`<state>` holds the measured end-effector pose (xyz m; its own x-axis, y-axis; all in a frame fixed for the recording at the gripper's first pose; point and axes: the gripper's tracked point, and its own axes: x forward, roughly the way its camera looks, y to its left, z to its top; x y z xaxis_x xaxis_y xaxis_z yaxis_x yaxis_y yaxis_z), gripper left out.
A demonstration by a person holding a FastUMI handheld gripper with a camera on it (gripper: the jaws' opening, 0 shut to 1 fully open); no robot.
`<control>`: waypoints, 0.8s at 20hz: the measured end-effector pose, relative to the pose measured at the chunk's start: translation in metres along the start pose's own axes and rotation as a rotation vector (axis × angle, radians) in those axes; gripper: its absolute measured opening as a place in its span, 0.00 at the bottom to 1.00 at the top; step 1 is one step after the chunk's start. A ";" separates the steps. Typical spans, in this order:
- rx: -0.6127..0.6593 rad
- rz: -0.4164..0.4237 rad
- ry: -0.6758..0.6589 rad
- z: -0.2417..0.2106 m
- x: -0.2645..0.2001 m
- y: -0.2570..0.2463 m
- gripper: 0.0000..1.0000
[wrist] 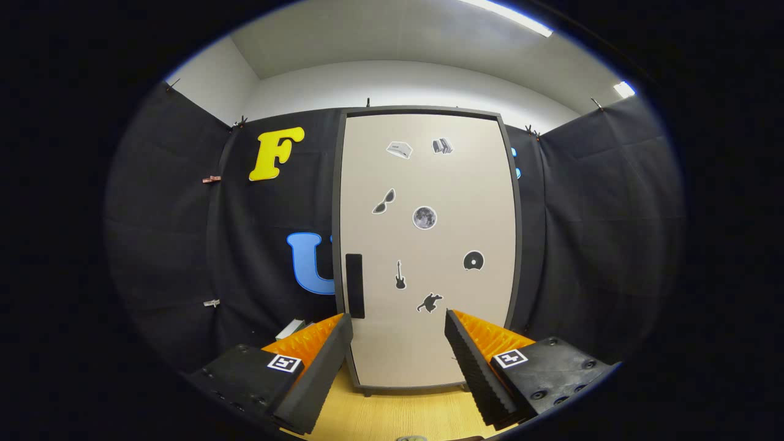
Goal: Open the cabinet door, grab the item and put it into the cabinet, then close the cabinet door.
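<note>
Claw (398,324) fingers spread wide apart, nothing between them, hovering low over the wooden worktop (392,416). Straight ahead and beyond the fingertips stands the cabinet (517,245), door (429,184) fully closed, stickers across its face. Dark vertical handle (354,285) sits at the door's left edge, just above and beyond the left fingertip. Small pale item (290,329) lies to the left, mostly hidden behind the left finger, can't tell what it is. Risk: the handle looks flat and shallow, so fingers could slip off, or pulling could drag the whole cabinet forward.

Item (293,328) mostly behind fingers (318,361).
</note>
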<state>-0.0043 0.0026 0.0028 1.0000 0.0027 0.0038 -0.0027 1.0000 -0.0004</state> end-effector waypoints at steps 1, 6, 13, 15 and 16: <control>0.002 -0.002 0.001 0.000 -0.001 -0.001 0.97; 0.026 -0.004 -0.001 0.000 0.001 0.002 0.98; 0.011 0.016 0.001 -0.007 0.009 0.023 0.98; 0.012 0.034 0.006 -0.010 0.016 0.034 0.98; 0.013 0.045 0.010 -0.012 0.021 0.040 0.98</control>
<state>0.0167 0.0425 -0.0089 0.9988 0.0476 -0.0062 -0.0475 0.9988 0.0126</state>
